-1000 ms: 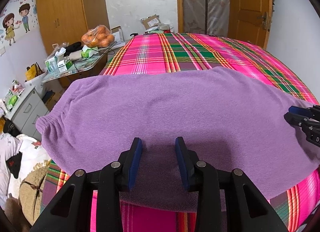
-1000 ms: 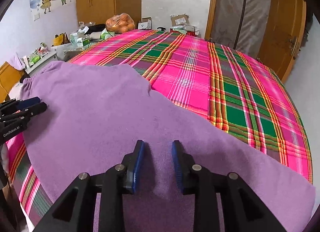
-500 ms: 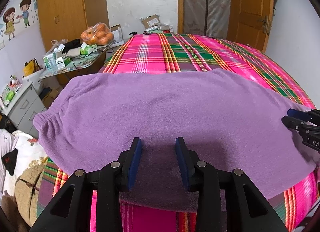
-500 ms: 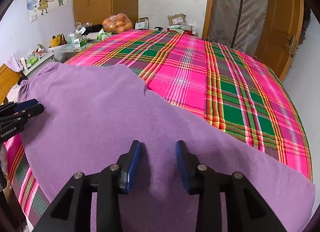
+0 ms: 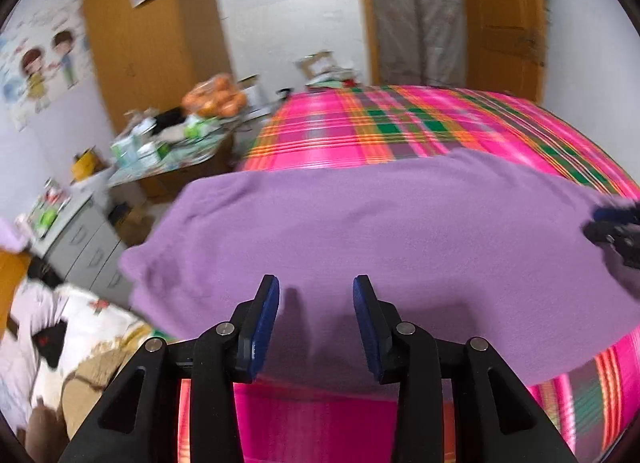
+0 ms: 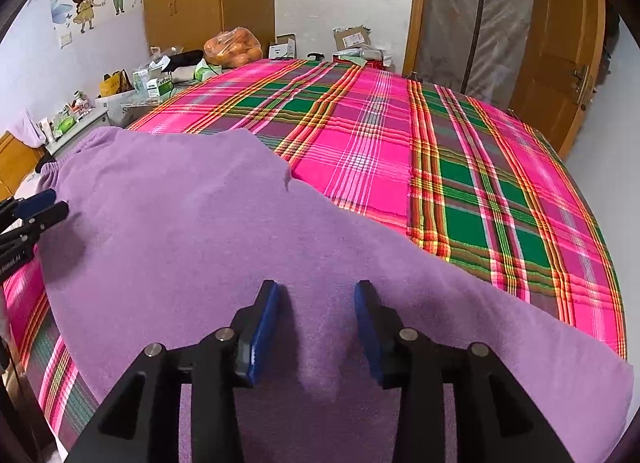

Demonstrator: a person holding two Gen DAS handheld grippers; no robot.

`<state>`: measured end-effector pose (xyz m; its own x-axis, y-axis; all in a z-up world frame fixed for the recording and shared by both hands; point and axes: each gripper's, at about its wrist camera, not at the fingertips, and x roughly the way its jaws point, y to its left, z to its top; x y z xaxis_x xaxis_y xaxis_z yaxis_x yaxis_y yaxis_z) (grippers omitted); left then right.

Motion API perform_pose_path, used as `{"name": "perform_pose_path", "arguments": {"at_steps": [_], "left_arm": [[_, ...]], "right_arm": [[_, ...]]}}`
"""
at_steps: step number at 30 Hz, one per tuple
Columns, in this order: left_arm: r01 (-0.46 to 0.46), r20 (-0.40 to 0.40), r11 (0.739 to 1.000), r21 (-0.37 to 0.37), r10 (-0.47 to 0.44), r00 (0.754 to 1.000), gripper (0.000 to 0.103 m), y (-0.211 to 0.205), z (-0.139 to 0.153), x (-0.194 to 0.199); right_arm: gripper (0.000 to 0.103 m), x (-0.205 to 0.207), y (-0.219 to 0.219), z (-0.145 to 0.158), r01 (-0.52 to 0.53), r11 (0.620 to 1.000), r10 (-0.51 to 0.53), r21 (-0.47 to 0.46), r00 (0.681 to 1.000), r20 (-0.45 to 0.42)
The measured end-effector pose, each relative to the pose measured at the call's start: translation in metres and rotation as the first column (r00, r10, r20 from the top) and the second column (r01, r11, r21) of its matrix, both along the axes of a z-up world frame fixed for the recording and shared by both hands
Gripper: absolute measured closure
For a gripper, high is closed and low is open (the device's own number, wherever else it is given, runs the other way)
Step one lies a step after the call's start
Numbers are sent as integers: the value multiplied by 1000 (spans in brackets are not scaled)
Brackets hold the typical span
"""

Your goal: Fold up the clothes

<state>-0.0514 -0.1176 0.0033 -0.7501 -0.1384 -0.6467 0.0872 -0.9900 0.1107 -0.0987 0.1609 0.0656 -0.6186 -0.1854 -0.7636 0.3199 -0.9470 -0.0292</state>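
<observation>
Pink, green and orange plaid covers the bed (image 5: 400, 131) in my left wrist view, which is smeared with blur. Across the near half lies the purple garment (image 5: 380, 231), spread flat, its gathered end toward the left edge of the bed. My left claw (image 5: 316, 303) hangs over the near part of the cloth, its blue pads (image 5: 266, 323) standing apart with only fabric seen below the gap; nothing is pinched between them, and its jaws have just been opening slightly. At the right edge I see the tip of my right claw (image 5: 616, 227) over the garment's far end. Beyond the bed a cluttered worktop (image 5: 160, 167) carries boxes and a bag of oranges (image 5: 214, 97), with a wooden wardrobe (image 5: 152, 47) behind.

From the right wrist view, sharp this time, the same plaid bed (image 6: 460, 167) fills the frame, and the purple garment (image 6: 240, 247) runs from the left edge down to the lower right. My right claw (image 6: 316, 303) sits over the cloth, jaws parted at a moderate width and just having opened, gripping nothing. My left claw (image 6: 36, 211) pokes in at the left edge, above the garment near its gathered end. A wooden door (image 6: 560, 55) stands at the far right.
</observation>
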Motion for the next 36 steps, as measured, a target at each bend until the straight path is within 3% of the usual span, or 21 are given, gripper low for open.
{"name": "perform_pose_path", "arguments": {"at_steps": [3,8,12,15,25,28,32,36], "left_arm": [[-102,31,994,38,101,994,62,-33,-7,-4],[-109,47,986,125,104,993,59,-57,-10,-3],[-77,-8,978,194,80,997,59,-62,6,-4],[-51,-9,980,195,54,999,58,-67,10,-20],[-83,100,944,320,54,994,58,-103,-4,-90],[-118,108,940,320,88,990,58,-106,2,-95],[-103,57,952,288,91,994,58,-97,20,-93],[-155,94,947,281,134,987,58,-107,9,-104]], "right_arm": [[63,0,0,0,0,1000,0,-1,1000,0],[63,0,1,0,0,1000,0,-3,1000,1],[63,0,0,0,0,1000,0,1,1000,0],[62,0,0,0,1,1000,-1,6,1000,-1],[56,-2,3,0,15,1000,-15,9,1000,0],[55,-1,2,1,20,1000,-20,11,1000,-1],[54,-1,3,1,22,1000,-22,7,1000,1],[54,-1,4,0,23,1000,-23,2,1000,3]]}}
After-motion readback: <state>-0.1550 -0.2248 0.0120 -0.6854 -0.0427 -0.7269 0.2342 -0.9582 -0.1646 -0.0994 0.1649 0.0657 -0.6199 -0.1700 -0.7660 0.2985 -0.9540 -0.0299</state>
